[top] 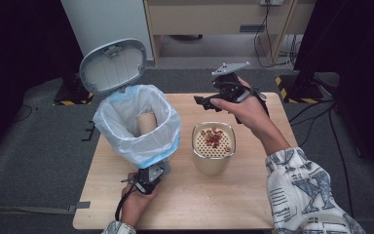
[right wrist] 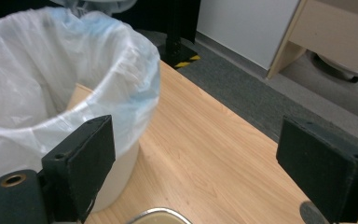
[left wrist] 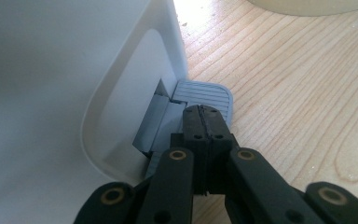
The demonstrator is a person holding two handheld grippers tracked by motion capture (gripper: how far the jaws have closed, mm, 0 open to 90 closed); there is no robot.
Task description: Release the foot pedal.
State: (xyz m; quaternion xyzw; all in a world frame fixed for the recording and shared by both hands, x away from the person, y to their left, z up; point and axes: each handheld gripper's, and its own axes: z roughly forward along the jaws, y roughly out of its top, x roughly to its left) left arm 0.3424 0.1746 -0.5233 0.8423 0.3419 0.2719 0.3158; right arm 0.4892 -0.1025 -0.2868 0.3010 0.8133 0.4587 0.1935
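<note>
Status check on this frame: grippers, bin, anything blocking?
Left gripper shut, pressing the bin's pedal. Right gripper open, nothing between the fingers, hovering beside the bin. Lid up, paper cup inside. Strainer cup beside the bin, not blocking.

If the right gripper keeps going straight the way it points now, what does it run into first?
Probably the lined bin. The right gripper, jaws open and empty, points left toward the bin's rim, with bare table between. Depth is unclear; it might pass just behind the rim.

- The lined pedal bin (top: 137,127) with raised lid (top: 113,65) blocks the table's (top: 253,204) left half.
- The perforated-top canister (top: 213,147) stands mid-table; a narrow gap separates them.
- The near edge and right-hand corners lie bare.
</note>
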